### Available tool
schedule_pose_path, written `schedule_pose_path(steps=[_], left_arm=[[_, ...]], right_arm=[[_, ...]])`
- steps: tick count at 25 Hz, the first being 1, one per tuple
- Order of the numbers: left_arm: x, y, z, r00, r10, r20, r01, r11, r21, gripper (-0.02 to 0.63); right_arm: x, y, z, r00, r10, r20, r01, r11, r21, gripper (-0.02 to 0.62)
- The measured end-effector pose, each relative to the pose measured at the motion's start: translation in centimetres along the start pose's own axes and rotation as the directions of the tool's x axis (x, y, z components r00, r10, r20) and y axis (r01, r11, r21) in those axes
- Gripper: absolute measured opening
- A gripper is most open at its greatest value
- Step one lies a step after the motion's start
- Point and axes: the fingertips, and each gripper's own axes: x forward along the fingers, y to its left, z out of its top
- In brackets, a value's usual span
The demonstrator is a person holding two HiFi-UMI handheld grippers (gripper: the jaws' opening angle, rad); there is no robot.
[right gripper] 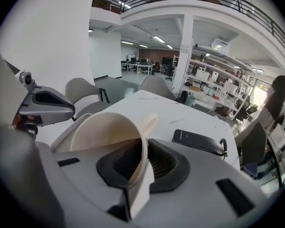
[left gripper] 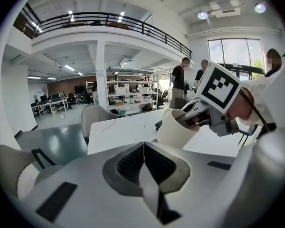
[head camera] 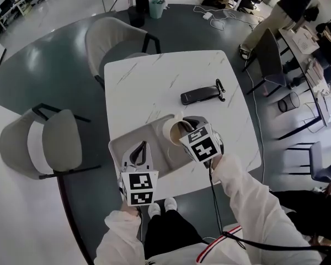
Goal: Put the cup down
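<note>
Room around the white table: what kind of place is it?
Probably a big open office or lab. There are rows of desks with screens, shelves packed with boxes, and a railed balcony running overhead.

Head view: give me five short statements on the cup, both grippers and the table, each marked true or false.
1. The right gripper is shut on the wall of the cup. True.
2. The left gripper grips the cup too. False: its jaws are together with nothing between them, and it is apart from the cup.
3. A black handset lies on the table beyond the cup. True.
4. The cup stands upright. False: it hangs tilted in the right gripper, over the tray.
5. The handset lies in the tray. False: it lies on the bare table, outside the tray.
</note>
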Motion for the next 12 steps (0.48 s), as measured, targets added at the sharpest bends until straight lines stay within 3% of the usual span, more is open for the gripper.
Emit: schedule_pose_path(steps=[12], left_arm=[[1.8,0.2,-1.0,1.000,0.004,-0.023,-0.004,1.000,-0.015,0.011]], right_arm=[[3.1,0.9,1.0,0.997,0.053,-0.063,-0.056,0.998,-0.035,0.046]])
